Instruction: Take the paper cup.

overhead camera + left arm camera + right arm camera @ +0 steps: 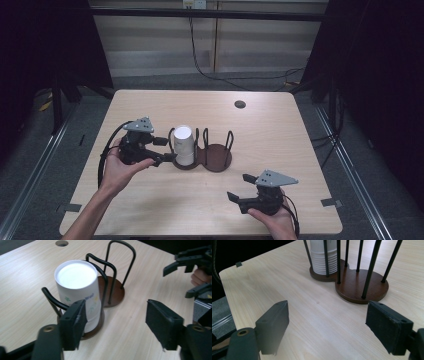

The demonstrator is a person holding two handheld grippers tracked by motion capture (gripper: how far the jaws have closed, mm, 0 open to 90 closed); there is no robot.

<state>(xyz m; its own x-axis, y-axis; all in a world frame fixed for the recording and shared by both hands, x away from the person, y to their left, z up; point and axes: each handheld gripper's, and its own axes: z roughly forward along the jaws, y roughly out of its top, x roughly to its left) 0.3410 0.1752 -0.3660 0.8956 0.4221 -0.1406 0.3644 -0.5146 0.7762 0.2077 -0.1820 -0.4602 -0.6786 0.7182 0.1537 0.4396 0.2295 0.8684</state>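
Presently the stack of white paper cups (183, 145) stood upside down and upright in the left ring of the double wire cup holder (216, 159), its long axis vertical. The left claw (167, 149) lay level just beside the stack, on its left as the high view showed it, jaws parted with nothing pressed between them. In the left gripper view the cups (77, 292) sat just ahead of that claw's left jaw and off its centre line, so the mouth (115, 325) faced mostly bare counter (22, 302). The right claw (240, 187) rested well apart, nearer the person's edge, jaws wide and empty; ahead of it the cups (323, 257) and the empty brown ring (357, 285) stood far off.

Judgement: the left hand was plainly the nearer. Any regrasp would need that claw swung toward its own left to straddle the upright stack.
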